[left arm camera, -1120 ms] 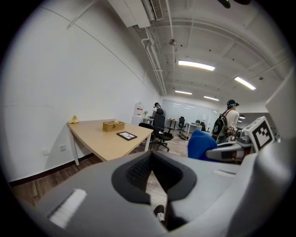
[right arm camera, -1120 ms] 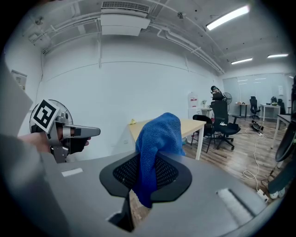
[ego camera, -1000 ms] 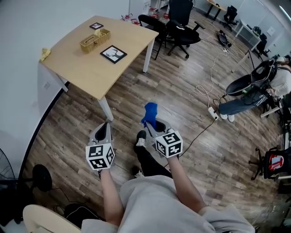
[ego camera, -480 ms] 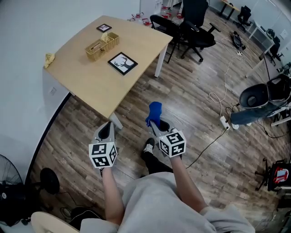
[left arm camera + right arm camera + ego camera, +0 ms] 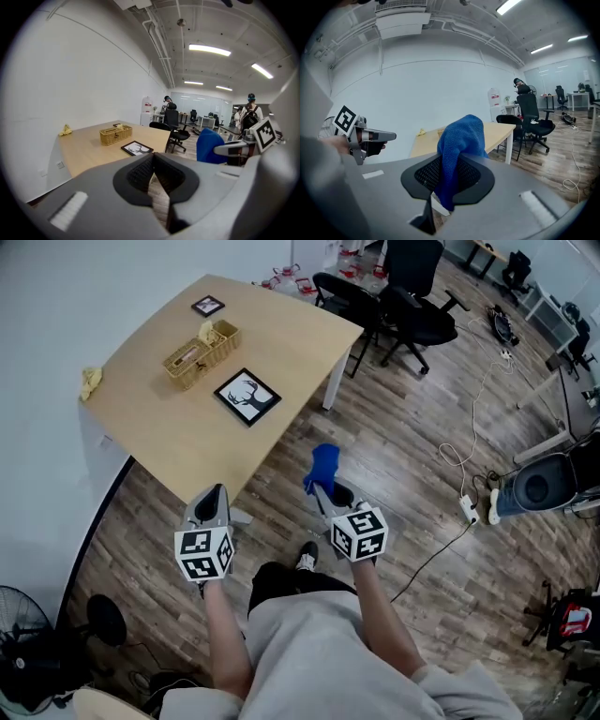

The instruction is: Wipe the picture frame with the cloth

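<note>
Hiding right claw (image 5: 449, 180) tips: pinched blue cloth (image 5: 461, 136).

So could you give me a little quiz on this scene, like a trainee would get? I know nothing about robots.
1. Multiple choice: what does the right hand-held gripper hold? A) a sponge B) a blue cloth C) nothing
2. True or false: the left hand-held gripper is touching the picture frame.
3. Fill in the blank: the picture frame lies flat on the ____, near the wicker basket.

Key
1. B
2. False: it is shut with nothing in it, well apart from the frame.
3. table
</note>
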Demonstrator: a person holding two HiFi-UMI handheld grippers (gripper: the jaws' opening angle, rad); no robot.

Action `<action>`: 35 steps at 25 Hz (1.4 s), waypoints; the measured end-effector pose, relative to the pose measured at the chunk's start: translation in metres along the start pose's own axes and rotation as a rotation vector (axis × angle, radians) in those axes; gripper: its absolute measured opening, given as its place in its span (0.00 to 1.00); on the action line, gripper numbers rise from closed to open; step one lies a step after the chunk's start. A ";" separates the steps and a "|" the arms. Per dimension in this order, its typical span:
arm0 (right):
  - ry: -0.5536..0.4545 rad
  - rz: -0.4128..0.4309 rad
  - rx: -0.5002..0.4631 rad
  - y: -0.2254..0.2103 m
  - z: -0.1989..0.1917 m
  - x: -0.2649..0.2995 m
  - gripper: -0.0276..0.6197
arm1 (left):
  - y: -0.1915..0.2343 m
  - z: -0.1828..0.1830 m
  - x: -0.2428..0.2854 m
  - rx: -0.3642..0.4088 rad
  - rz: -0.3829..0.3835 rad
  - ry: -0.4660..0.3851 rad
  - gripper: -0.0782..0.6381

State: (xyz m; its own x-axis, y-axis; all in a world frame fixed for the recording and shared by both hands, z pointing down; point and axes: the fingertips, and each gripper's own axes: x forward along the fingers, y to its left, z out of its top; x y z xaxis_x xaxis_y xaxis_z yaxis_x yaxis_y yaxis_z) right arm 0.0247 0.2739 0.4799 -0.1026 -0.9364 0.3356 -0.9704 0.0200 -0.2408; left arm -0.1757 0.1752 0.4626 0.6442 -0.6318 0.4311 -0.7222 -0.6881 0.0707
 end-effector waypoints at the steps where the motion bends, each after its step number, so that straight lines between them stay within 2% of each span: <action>1: 0.003 -0.003 0.009 -0.008 0.000 0.005 0.13 | 0.001 0.000 0.008 0.000 0.003 0.010 0.18; 7: 0.055 -0.009 0.071 -0.048 -0.011 0.039 0.13 | 0.010 -0.003 0.049 0.004 0.024 0.080 0.18; 10: 0.076 0.004 0.060 -0.059 -0.008 0.067 0.13 | 0.026 -0.002 0.074 -0.015 0.041 0.093 0.18; 20: 0.103 0.044 -0.035 -0.105 0.052 0.166 0.13 | 0.065 0.040 0.181 -0.064 0.050 0.089 0.18; 27: 0.142 0.086 -0.043 -0.114 0.076 0.243 0.13 | 0.107 0.065 0.239 -0.092 0.068 0.106 0.18; 35: 0.218 0.130 -0.061 -0.109 0.081 0.316 0.13 | 0.155 0.065 0.286 -0.150 0.078 0.132 0.18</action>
State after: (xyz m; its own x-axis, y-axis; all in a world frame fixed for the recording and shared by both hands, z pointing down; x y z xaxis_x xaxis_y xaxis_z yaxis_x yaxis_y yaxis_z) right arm 0.1160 -0.0528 0.5383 -0.2657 -0.8268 0.4957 -0.9567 0.1628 -0.2413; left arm -0.0874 -0.1352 0.5382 0.5535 -0.6218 0.5541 -0.8042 -0.5720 0.1616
